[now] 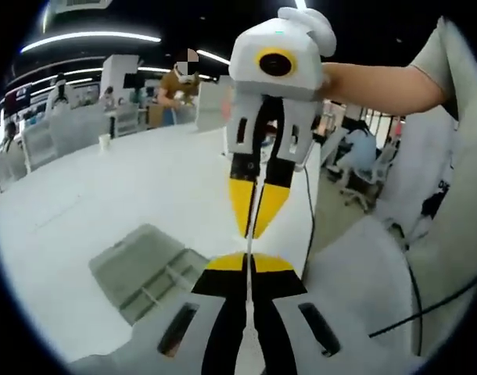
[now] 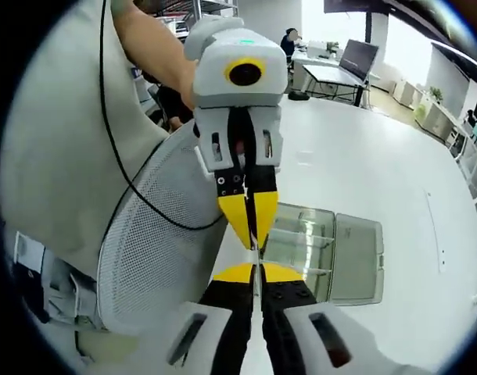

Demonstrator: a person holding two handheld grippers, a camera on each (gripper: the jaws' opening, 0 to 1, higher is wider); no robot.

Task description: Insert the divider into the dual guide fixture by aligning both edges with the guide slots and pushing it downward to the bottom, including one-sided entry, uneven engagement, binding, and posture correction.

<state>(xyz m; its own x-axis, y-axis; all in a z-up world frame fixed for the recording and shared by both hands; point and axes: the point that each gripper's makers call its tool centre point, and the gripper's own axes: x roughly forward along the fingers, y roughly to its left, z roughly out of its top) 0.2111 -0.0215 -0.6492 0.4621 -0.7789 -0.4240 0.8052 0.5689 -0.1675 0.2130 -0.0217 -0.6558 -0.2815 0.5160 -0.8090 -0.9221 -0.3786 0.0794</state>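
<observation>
Above fixture, divider between grippers.

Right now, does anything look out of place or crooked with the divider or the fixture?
Yes. The divider, a thin clear sheet seen edge-on, is pinched between the left gripper and right gripper above the table, not in the fixture. The fixture sits off to the side on the white table, nothing slotted in.

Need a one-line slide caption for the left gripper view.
Both grippers pinch the thin divider edge-on above the fixture.
</observation>
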